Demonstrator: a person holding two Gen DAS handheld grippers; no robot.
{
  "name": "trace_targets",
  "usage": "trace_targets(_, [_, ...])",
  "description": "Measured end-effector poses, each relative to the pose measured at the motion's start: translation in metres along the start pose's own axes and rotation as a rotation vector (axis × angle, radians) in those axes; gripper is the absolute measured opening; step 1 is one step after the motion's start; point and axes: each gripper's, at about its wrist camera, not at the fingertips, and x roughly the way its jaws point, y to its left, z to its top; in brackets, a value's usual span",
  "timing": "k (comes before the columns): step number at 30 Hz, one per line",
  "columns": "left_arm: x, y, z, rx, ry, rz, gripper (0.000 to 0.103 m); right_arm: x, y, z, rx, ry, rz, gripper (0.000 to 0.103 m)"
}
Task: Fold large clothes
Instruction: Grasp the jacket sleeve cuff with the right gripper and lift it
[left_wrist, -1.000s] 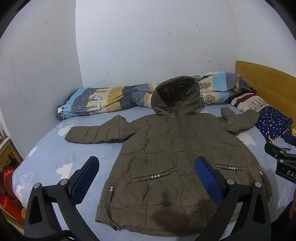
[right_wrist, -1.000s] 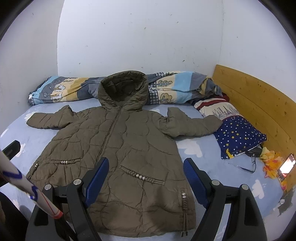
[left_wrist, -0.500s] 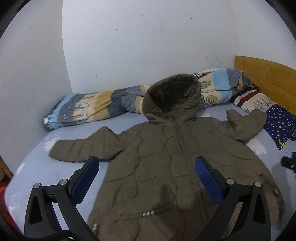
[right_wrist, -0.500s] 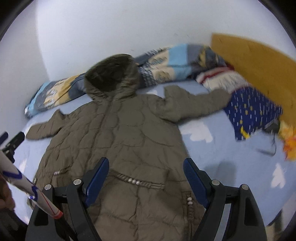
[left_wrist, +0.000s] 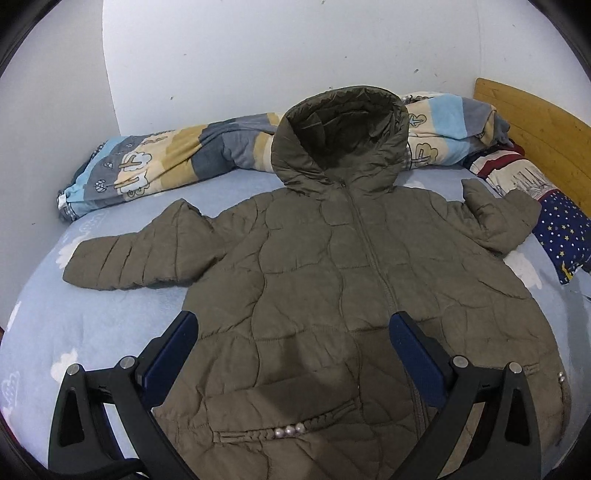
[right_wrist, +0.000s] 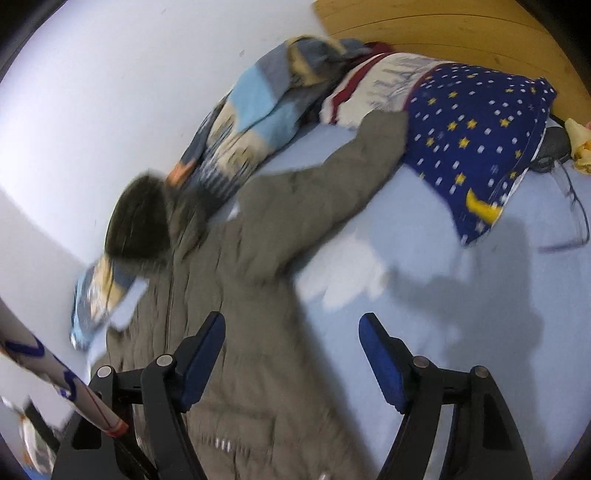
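An olive quilted hooded coat (left_wrist: 332, 280) lies flat, front up, on the light blue bed sheet (left_wrist: 92, 317), with both sleeves spread outward. My left gripper (left_wrist: 293, 328) hovers open over the coat's lower middle with nothing between its blue pads. In the blurred right wrist view the same coat (right_wrist: 236, 295) runs diagonally, and its right sleeve (right_wrist: 332, 184) reaches toward the starry pillow. My right gripper (right_wrist: 291, 332) is over the coat's right edge where it meets the sheet; its jaws are closing but stand apart with nothing pressed between them.
A rolled patterned quilt (left_wrist: 177, 158) lies along the wall behind the hood. A starry blue pillow (right_wrist: 476, 140) and a striped pillow (left_wrist: 513, 173) sit by the wooden headboard (left_wrist: 535, 122). A dark cable (right_wrist: 569, 206) lies on the sheet. A striped sleeve (right_wrist: 55, 380) shows at the left.
The left gripper moved in over the coat, which now looks larger. The right view swung right and rolled, so the coat lies diagonally, and its jaws narrowed slightly.
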Motion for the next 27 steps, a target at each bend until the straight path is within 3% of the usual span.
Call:
trace_targets(7, [0.004,0.009,-0.004,0.028,-0.001,0.02,0.103,0.038,-0.062,0.094,0.105,-0.05,-0.082,0.071])
trace_targets(14, [0.018,0.031,-0.006,0.001,0.013,0.052,0.103,0.1,-0.118,0.172,0.255,-0.095,-0.106,0.065])
trace_targets(17, [0.024,0.036,-0.007,-0.008,0.02,0.063,0.103,0.123,-0.124,0.19,0.246,-0.088,-0.103,0.059])
trace_targets(21, [0.029,0.041,-0.009,-0.017,0.028,0.068,0.103,0.156,-0.127,0.209,0.22,-0.073,-0.148,0.059])
trace_targets(27, [0.038,0.035,-0.011,0.002,0.039,0.078,0.103,0.192,-0.15,0.227,0.207,-0.061,-0.285,0.058])
